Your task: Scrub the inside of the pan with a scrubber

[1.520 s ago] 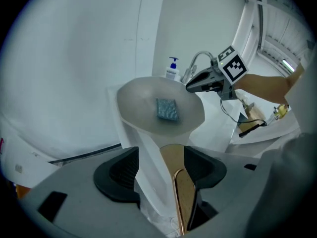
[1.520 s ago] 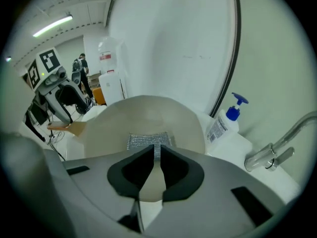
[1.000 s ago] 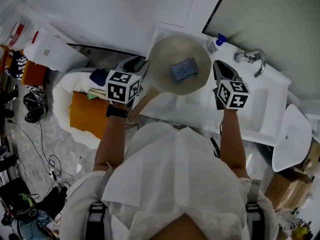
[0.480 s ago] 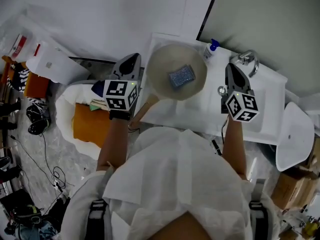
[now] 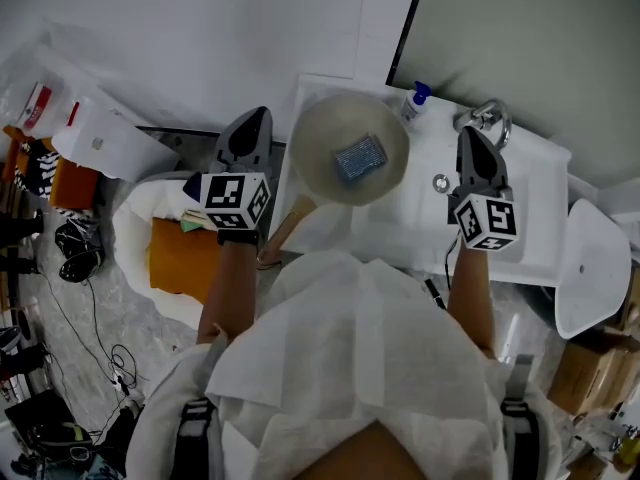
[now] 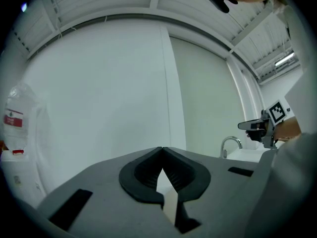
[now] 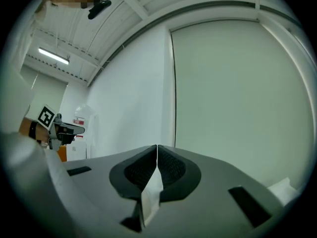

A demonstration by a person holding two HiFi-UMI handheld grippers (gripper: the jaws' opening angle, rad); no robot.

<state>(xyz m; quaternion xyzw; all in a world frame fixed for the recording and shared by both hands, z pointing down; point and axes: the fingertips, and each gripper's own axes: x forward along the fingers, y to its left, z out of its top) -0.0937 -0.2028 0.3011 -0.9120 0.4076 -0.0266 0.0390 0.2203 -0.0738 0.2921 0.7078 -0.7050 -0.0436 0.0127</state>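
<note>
Holding both grippers level and aimed at the wall, nothing in either. Left gripper (image 5: 257, 116): jaws fully together, empty, and its own view shows only wall past the tips. Right gripper (image 5: 470, 133): same, pads meeting with nothing between them. The pan (image 5: 318, 138) sits on the white sink unit (image 5: 420, 218), between the two grippers in the head view, and neither gripper view picks it up, so I judge it lies below the line of both. The scrubber (image 5: 360, 158) lies flat in the pan bowl, just right of centre, long side running roughly across the picture and tilted a little. It's right of the left tips and left of the right tips, about equally far from each. The pan handle (image 5: 285, 230) runs down-left toward the person and ends near the left wrist, so left looks better placed for the handle and right for the scrubber. Both would need to tip down, open and move inward. Scrubbing not under way yet.
</note>
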